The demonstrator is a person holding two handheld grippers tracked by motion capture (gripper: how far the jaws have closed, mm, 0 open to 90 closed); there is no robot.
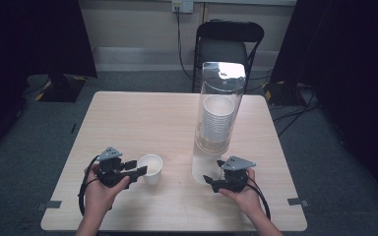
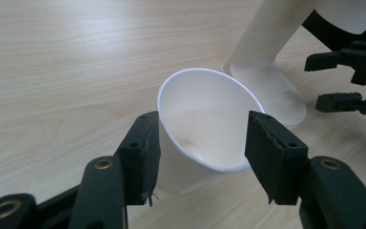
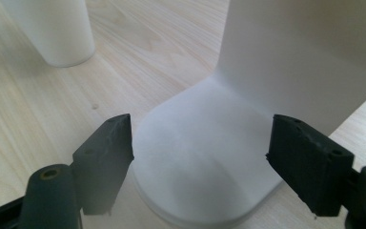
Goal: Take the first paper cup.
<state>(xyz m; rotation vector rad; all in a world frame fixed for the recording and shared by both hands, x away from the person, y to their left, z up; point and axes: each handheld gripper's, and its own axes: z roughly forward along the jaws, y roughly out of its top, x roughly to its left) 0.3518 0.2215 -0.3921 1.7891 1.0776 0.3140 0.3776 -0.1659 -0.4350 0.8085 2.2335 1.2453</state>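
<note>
A white paper cup (image 1: 150, 167) (image 2: 205, 124) stands upright on the wooden table (image 1: 142, 113), near its front left. My left gripper (image 1: 139, 168) (image 2: 202, 119) is open, one black pad on each side of the cup just below the rim. A tall clear cup dispenser (image 1: 219, 118) with a stack of white cups (image 1: 217, 120) inside rises at centre right. My right gripper (image 1: 213, 171) (image 3: 201, 121) is open at the dispenser's white foot (image 3: 205, 181), with a jaw on either side of it. From the left gripper view, the right gripper (image 2: 336, 81) shows beside the dispenser (image 2: 267, 62).
A black folding chair (image 1: 226, 44) stands behind the table's far edge. Dark curtains hang at both sides, and cables run over the grey floor at the right. In the right gripper view the paper cup (image 3: 57, 33) stands at the upper left.
</note>
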